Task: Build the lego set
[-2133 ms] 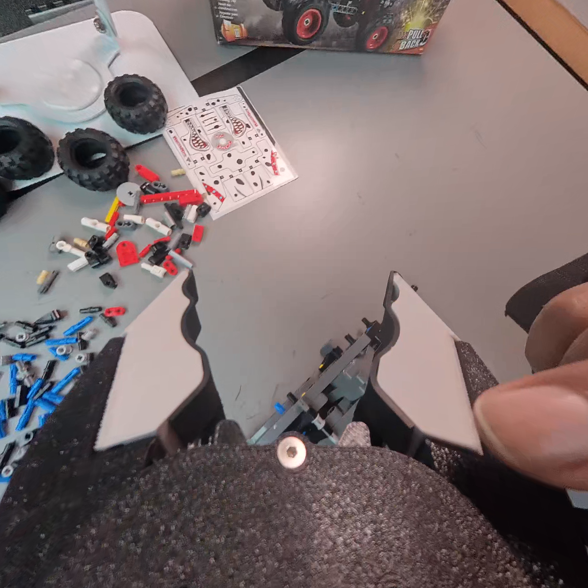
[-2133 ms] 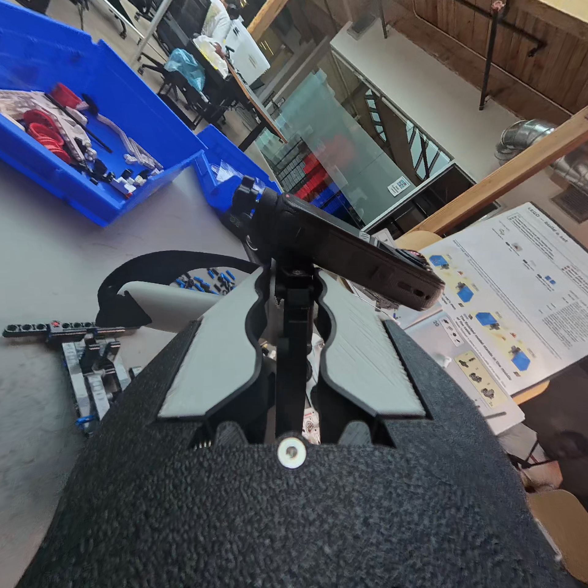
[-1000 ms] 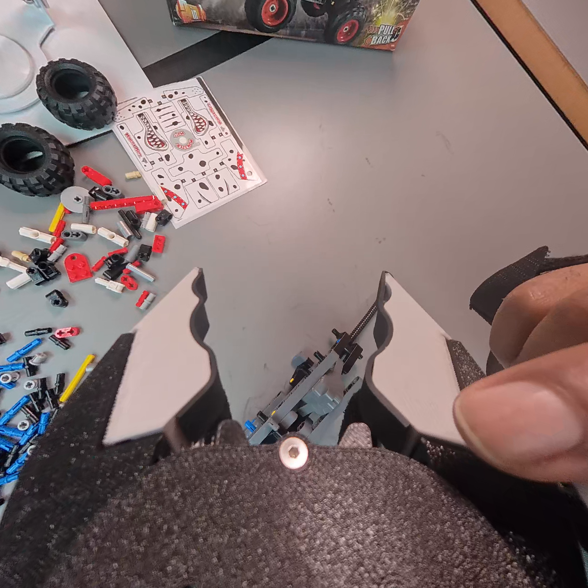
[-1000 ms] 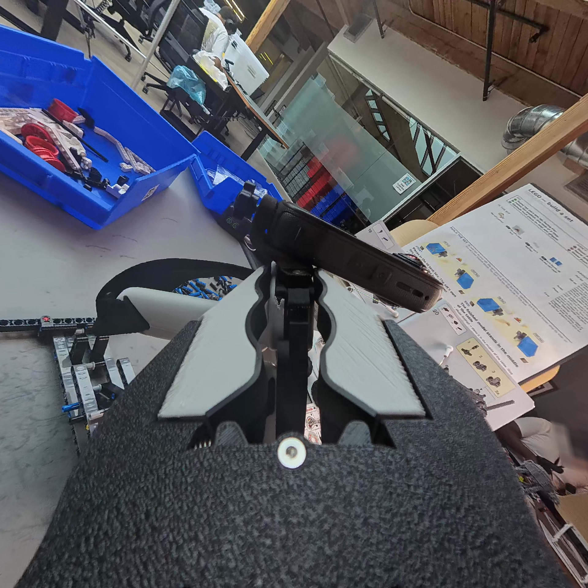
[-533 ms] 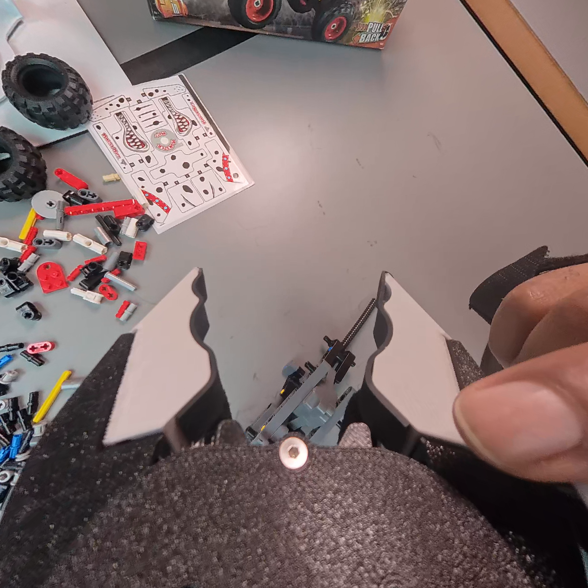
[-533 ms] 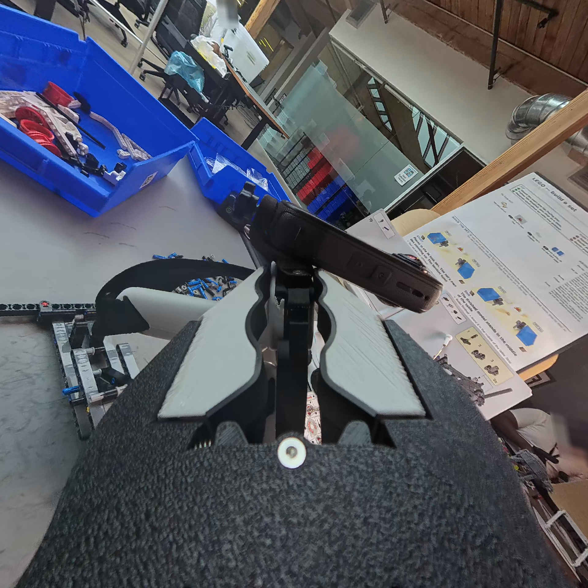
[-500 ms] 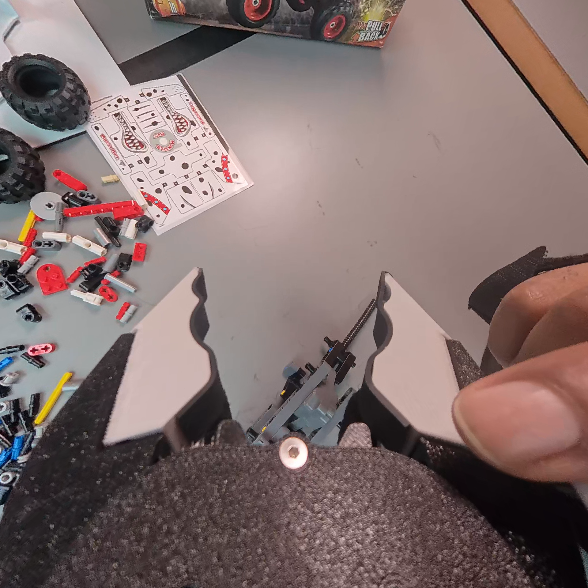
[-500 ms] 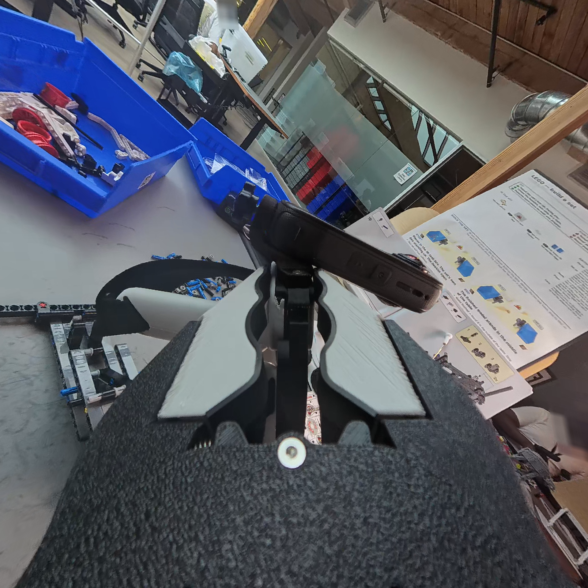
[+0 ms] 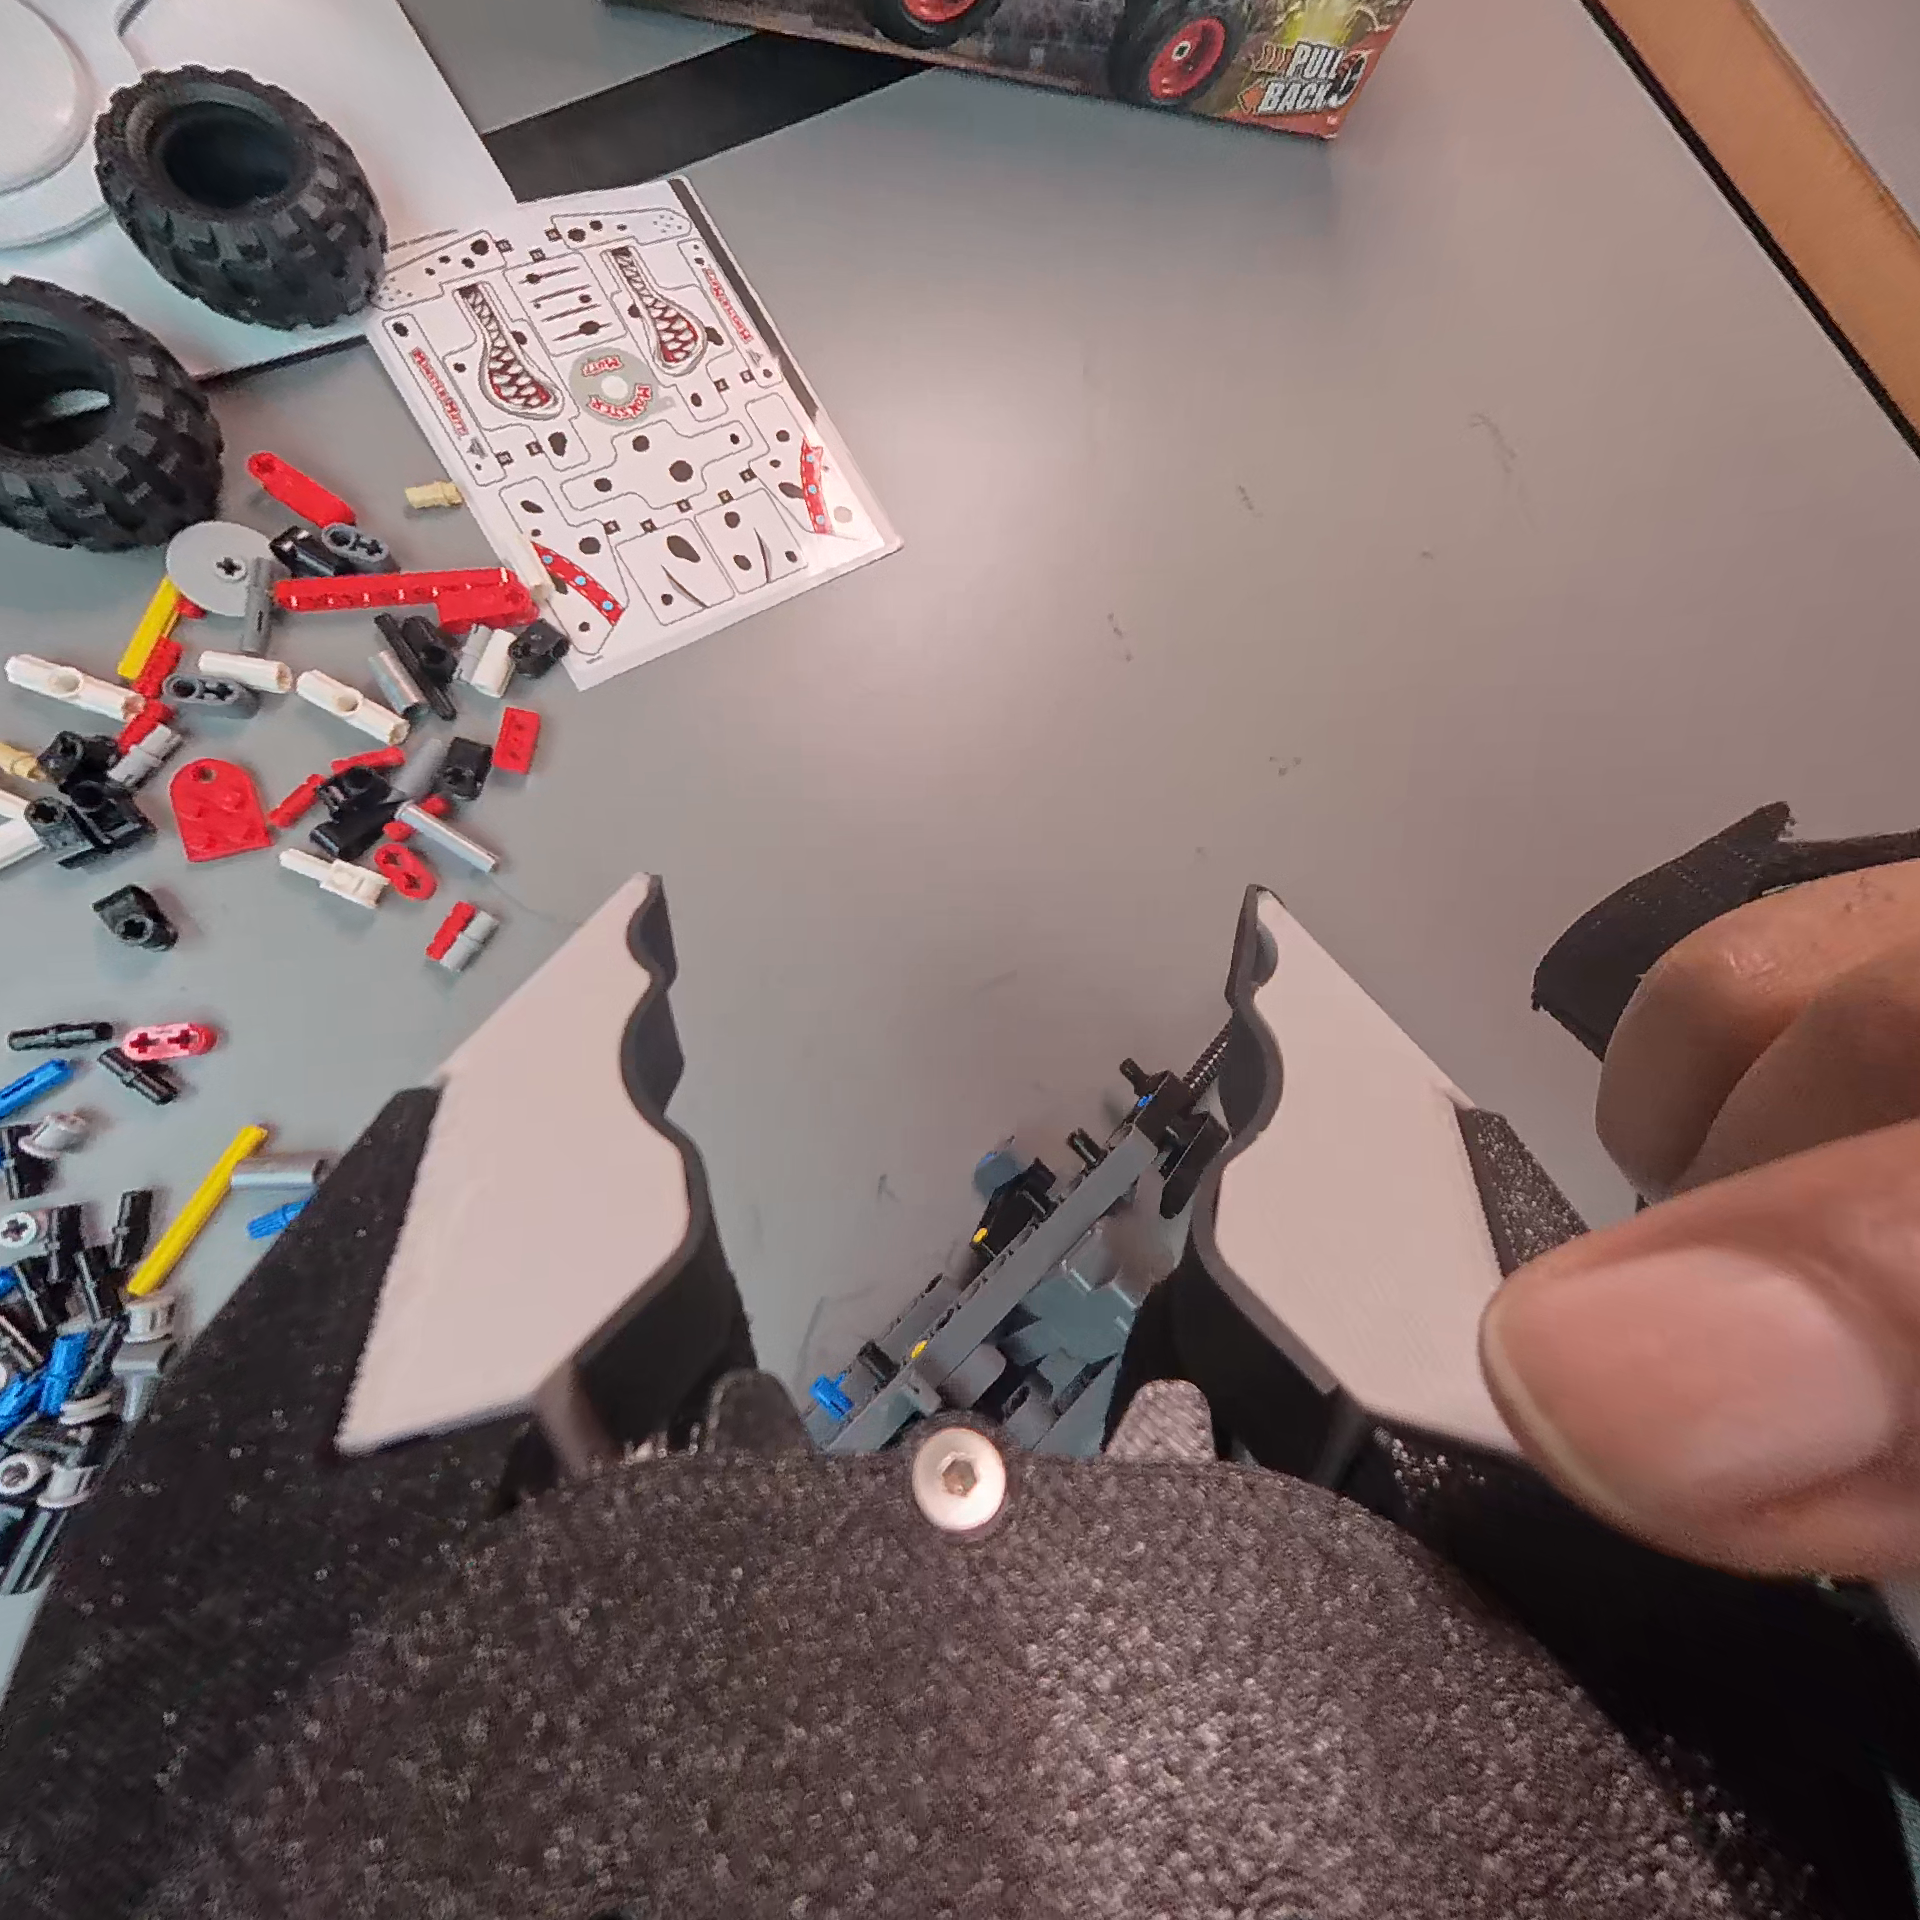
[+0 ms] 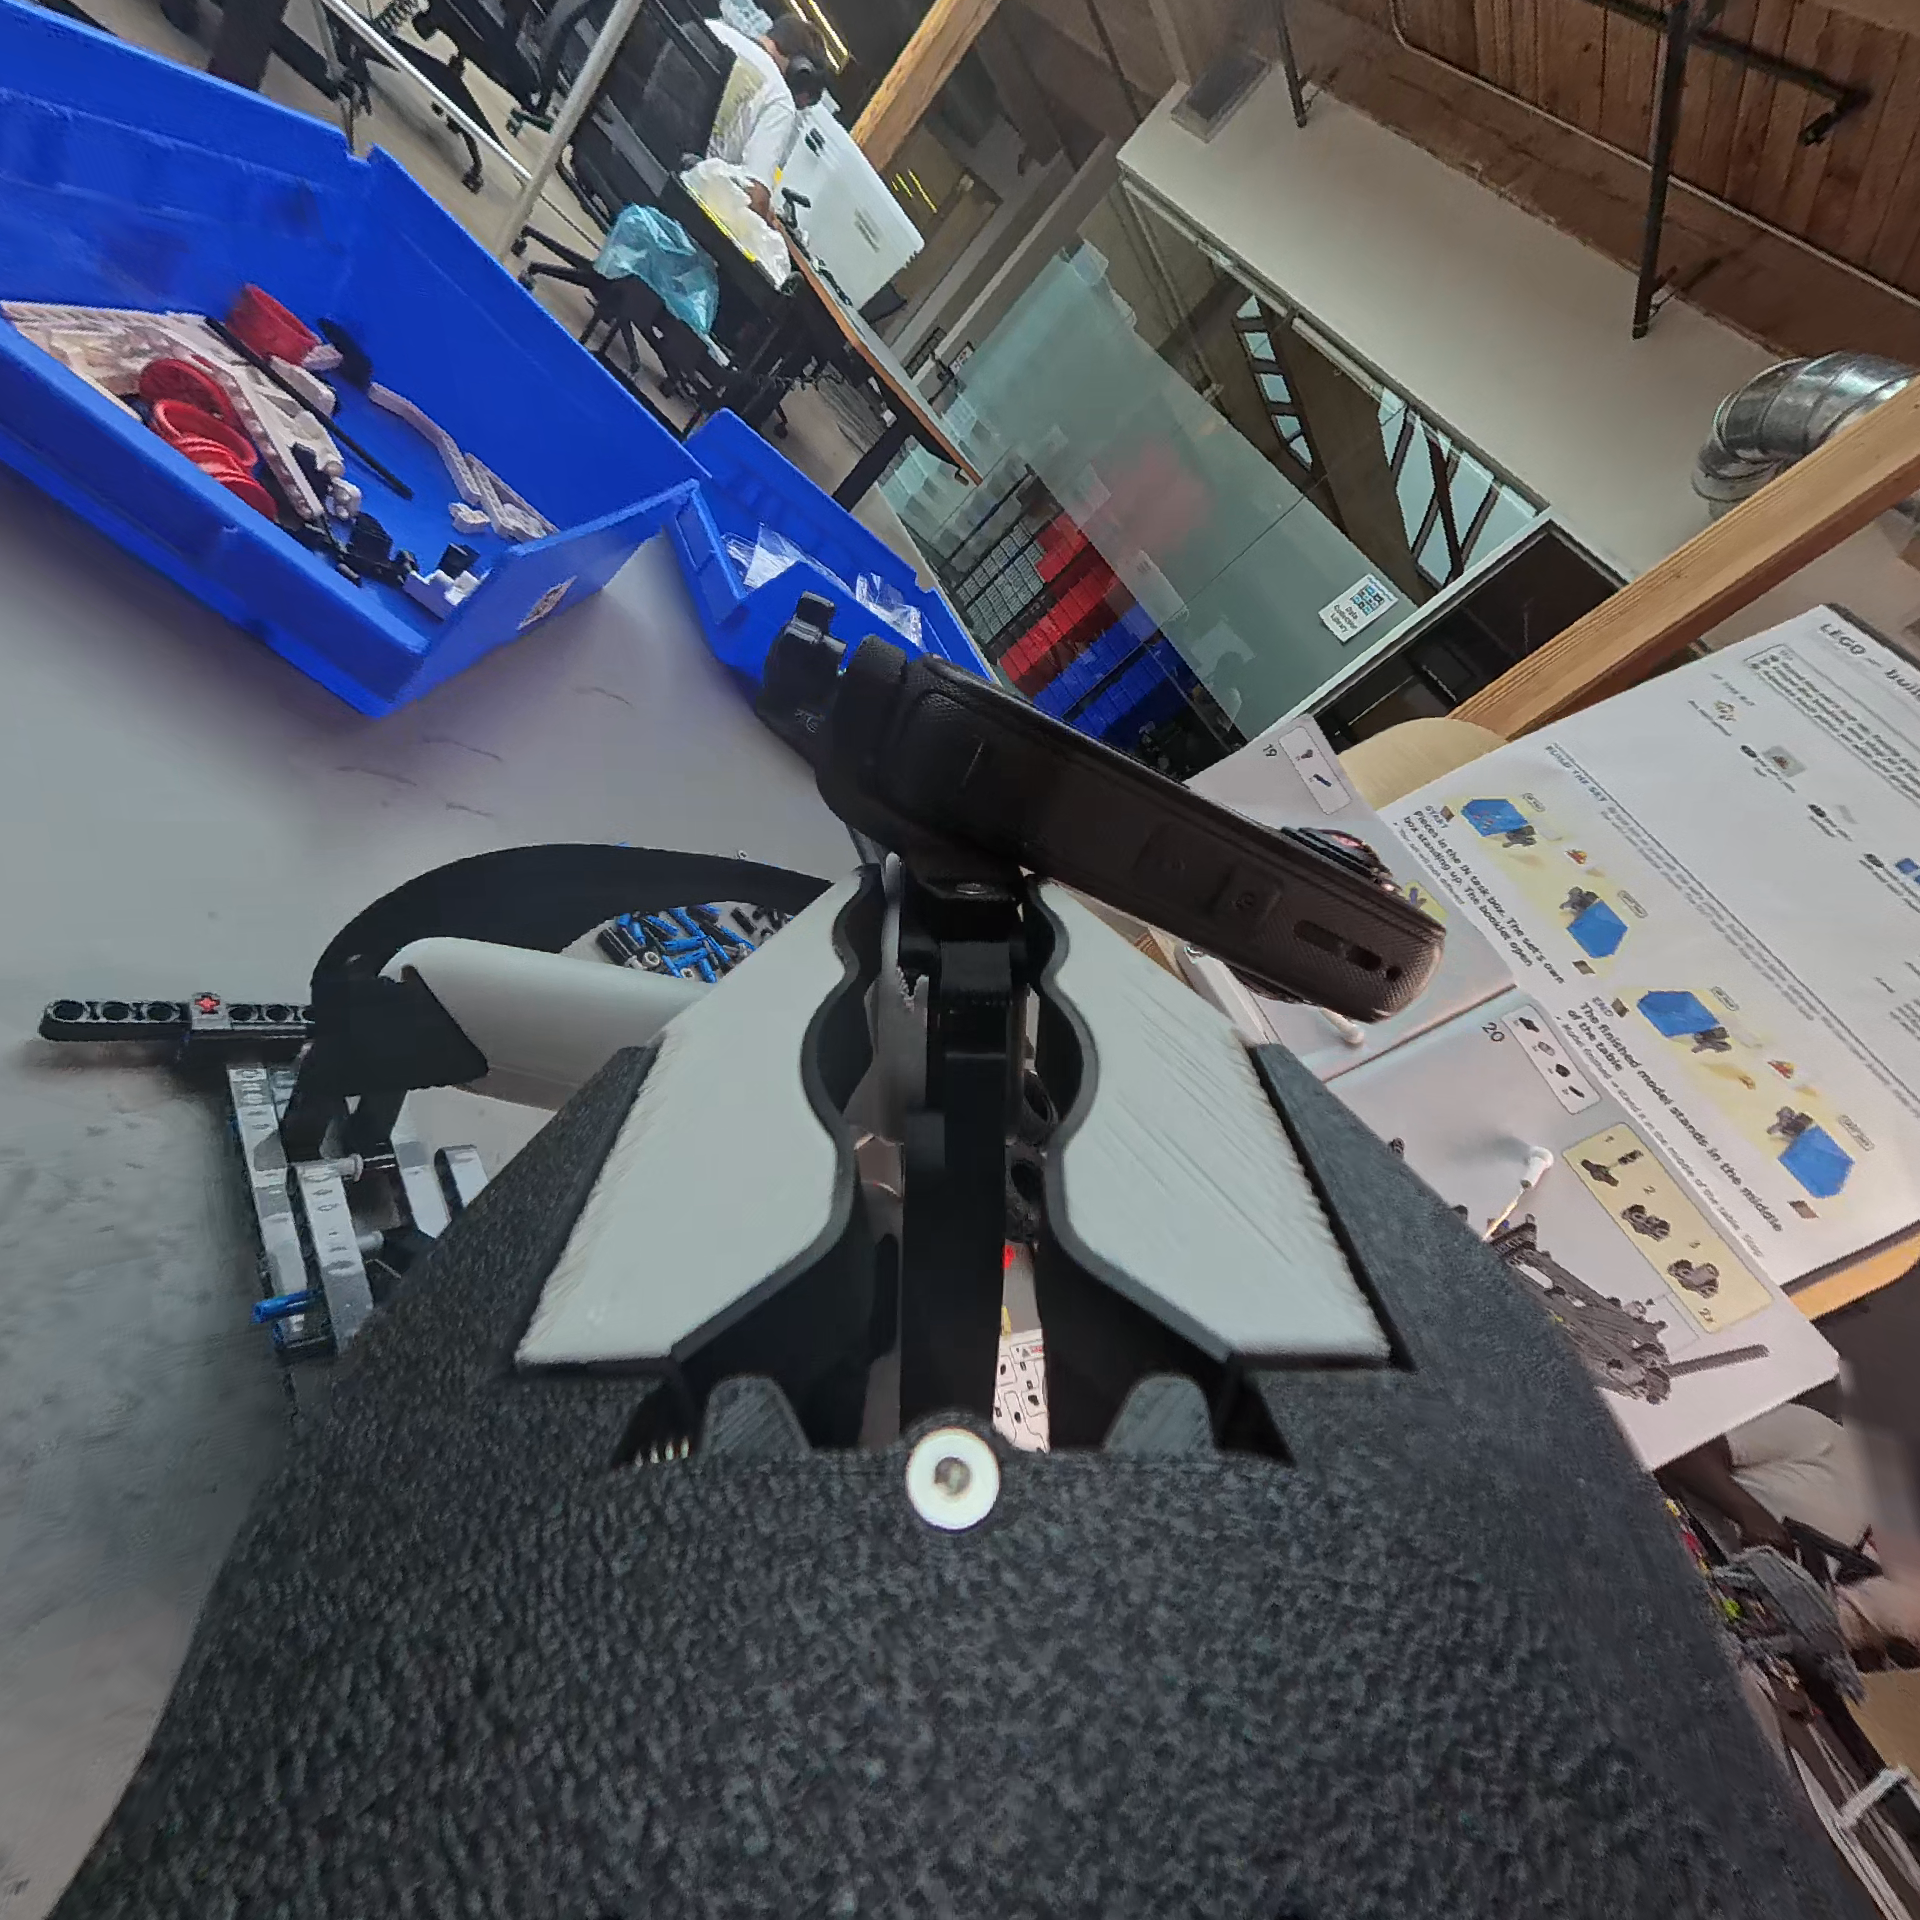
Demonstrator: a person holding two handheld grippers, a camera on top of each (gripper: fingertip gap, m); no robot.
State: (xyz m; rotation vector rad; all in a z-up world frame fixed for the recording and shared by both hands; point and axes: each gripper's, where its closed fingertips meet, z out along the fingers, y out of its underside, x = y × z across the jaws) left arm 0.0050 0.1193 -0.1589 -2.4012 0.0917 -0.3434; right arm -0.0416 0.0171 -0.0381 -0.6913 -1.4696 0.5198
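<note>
The left tool [image 9: 951, 914], jaws apart, has slid back left over the chassis [image 9: 1023, 1273], lower centre; the right tool [image 10: 951, 935] stays clamped on a camera mount [image 10: 961, 1039].

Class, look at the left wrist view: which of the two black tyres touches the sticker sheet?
The upper tyre: its tread meets the sticker sheet. The lower tyre lies clear.

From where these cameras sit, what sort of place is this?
Probably a shared workshop or lab: blue parts bins on a grey worktable, more desks behind, and glass partitions under timber beams.
</note>
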